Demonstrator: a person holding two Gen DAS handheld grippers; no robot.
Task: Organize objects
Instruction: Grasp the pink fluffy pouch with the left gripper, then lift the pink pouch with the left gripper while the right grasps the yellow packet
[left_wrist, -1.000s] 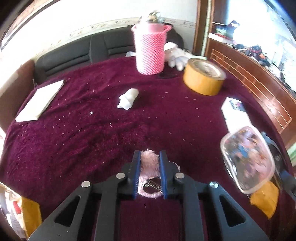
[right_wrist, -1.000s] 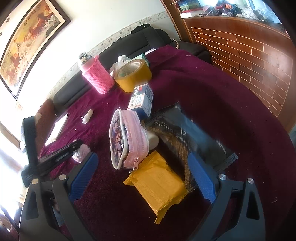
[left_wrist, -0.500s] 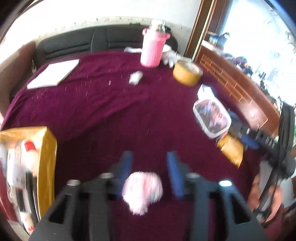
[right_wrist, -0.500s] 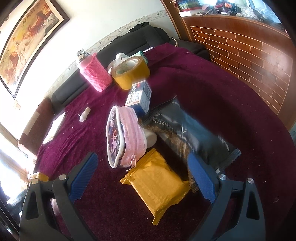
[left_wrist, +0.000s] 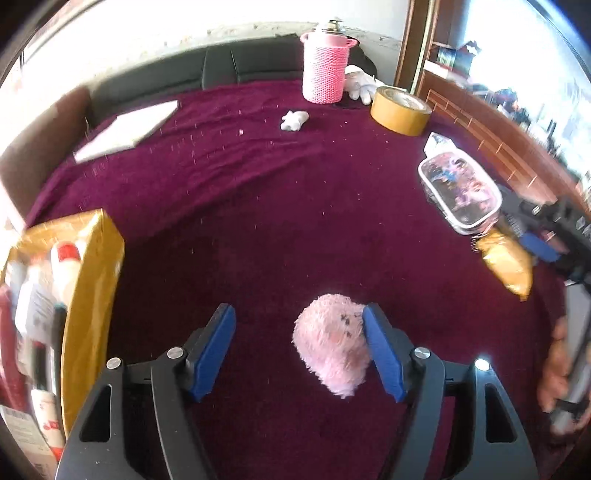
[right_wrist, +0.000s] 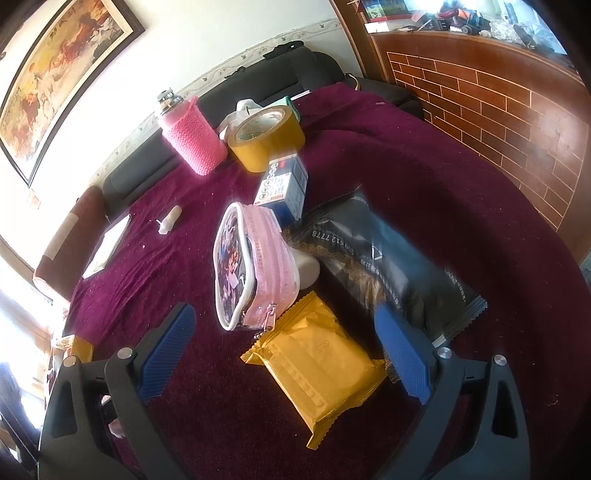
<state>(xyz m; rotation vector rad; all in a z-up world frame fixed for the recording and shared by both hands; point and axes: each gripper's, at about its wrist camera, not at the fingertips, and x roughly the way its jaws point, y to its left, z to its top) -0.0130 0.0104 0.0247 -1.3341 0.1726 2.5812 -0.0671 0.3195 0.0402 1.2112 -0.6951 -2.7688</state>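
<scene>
On the maroon cloth (left_wrist: 258, 206), a pink plush toy (left_wrist: 334, 345) lies between the left gripper (left_wrist: 299, 347) fingers.
Its jaws have just been opening, toy against the right pad; right gripper (right_wrist: 286, 354) hangs spread over the yellow packet (right_wrist: 317, 363).

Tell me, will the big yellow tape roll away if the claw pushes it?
Probably not. The tape roll lies flat on its side on the fuzzy purple cloth, so it would likely slide or drag. Tipped onto its round edge, it might roll.
</scene>
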